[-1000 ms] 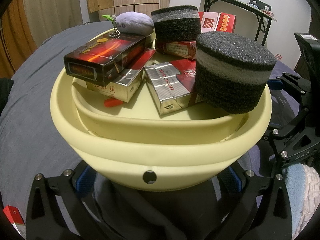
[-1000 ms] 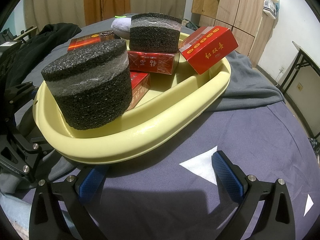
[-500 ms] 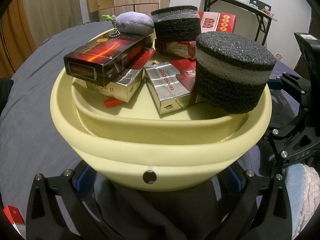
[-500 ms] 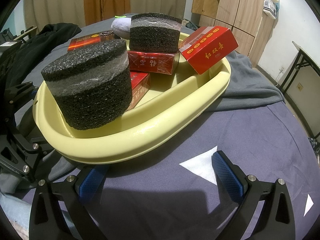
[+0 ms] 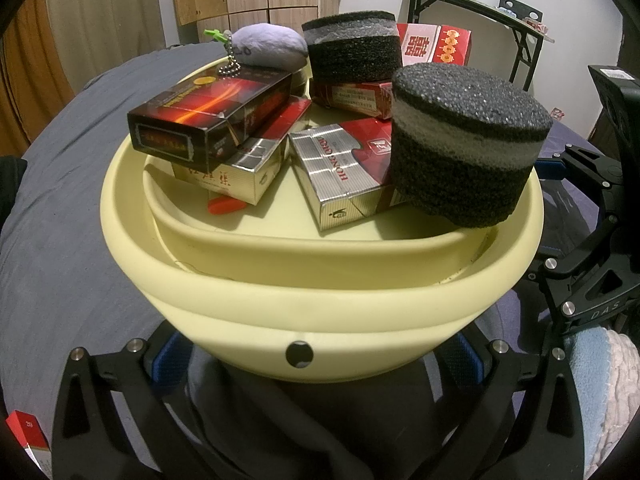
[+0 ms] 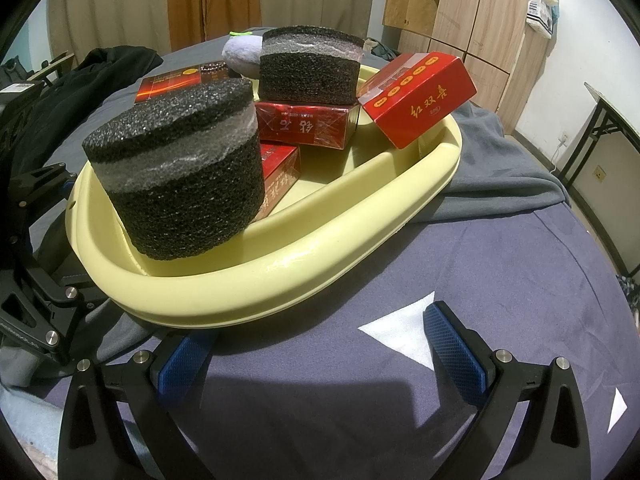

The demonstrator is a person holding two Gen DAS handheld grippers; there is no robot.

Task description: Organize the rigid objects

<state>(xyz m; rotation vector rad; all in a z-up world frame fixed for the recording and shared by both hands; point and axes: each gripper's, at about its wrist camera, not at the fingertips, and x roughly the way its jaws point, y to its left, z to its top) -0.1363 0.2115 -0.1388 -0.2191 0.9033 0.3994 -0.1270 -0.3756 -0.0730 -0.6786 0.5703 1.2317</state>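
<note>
A pale yellow oval basin [image 5: 320,300] sits on a dark blue-grey cloth [image 6: 460,280], its near end directly ahead of the left claw [image 5: 316,364] and its long axis running straight away from that claw. The left claw's blue pads [image 5: 170,354] stand wide apart on either side of the basin's near wall, with a fold of dark fabric between them; whether they touch the wall cannot be told.

From the right claw [image 6: 320,344], the basin [image 6: 280,280] lies ahead and to the left, its long axis slanting away toward the upper right. This claw is spread wide and holds nothing, with only cloth between its pads [image 6: 456,348].

Inside the basin, a black foam cylinder with a grey band [image 5: 464,144] stands at the end nearest both claws. A second foam cylinder [image 5: 352,50] rests farther off on a red box [image 5: 352,96]. A dark box [image 5: 208,120] lies atop a silver-ended pack [image 5: 240,168], lengthwise away from the left claw. A red-and-silver pack [image 5: 340,172] lies flat beside them. A red carton [image 6: 416,96] leans tilted on the far rim, and a grey plush keychain [image 5: 268,46] lies at the far end.
</note>
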